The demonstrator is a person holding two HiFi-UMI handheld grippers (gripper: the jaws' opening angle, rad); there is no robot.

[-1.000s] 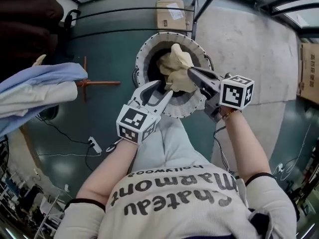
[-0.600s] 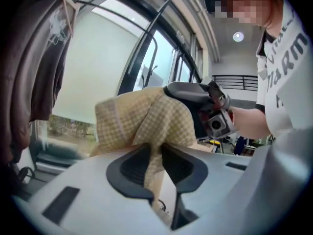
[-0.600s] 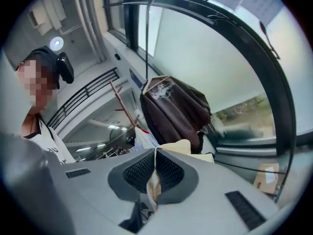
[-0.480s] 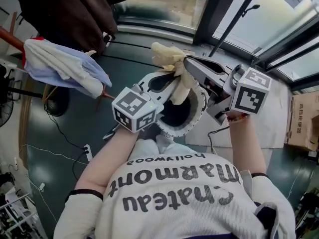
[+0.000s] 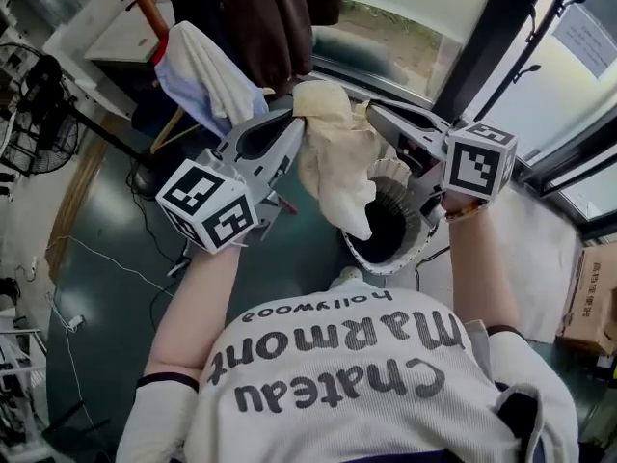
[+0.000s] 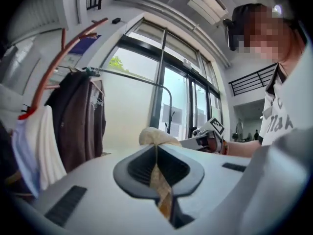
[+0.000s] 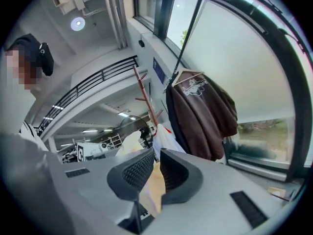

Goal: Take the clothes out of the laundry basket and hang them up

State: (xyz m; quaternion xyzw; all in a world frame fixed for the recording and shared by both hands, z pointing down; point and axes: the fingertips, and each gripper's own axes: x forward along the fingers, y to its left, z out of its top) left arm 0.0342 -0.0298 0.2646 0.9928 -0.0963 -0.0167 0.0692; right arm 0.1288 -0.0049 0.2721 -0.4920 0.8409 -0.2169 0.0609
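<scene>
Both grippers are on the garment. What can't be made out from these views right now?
- Inside the laundry basket, head view: dark and partly behind the cream garment; leftover clothes unreadable.
- What kind of clothing the cream garment is: bunched in every view, only a pinched strip shows in the gripper views.
- Top of the coat rack, head view: cut off by the upper edge.

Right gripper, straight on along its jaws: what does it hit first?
The right gripper is shut on the cream garment; past that, probably the white cloth on the rack, with the brown jacket just right of the line. Depth is unclear.
</scene>
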